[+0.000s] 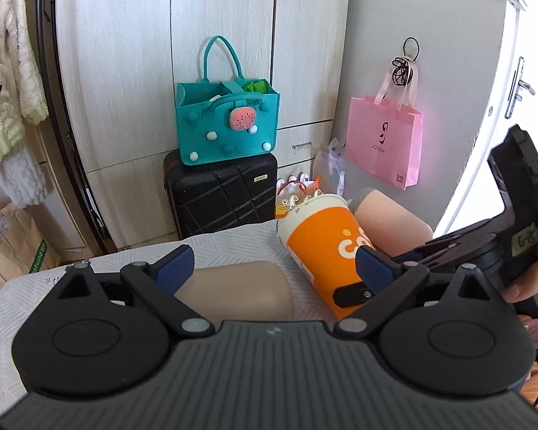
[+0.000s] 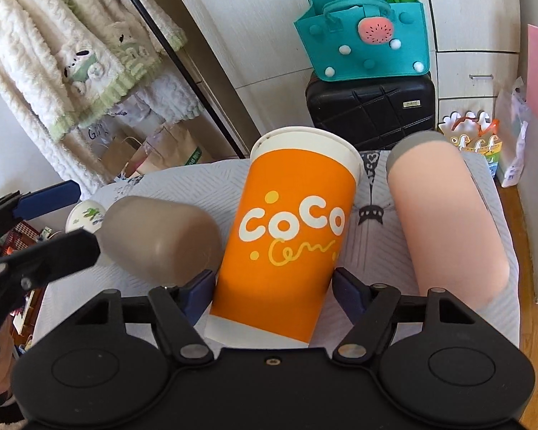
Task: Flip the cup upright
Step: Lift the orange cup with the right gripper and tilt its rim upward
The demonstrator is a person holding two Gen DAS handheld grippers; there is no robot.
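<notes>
Left gripper is spread wide and grasps nothing; it hangs to the left of the orange cup, over the brown cup, which lies on its side just left of the orange cup. Right gripper has its two blue pads on either side of the orange cup's lower body; the left pad seems to touch the wall, while a small gap shows at the right pad, so I judge the jaws are not yet closed on it. The orange cup lies tilted on the white cloth, with its white rim pointing away from the right gripper. To the right of the orange cup lies the pink cup, also on its side. The flipping is not done: the grasp looks only prepared, and closing, lifting and turning upright are all left.
</notes>
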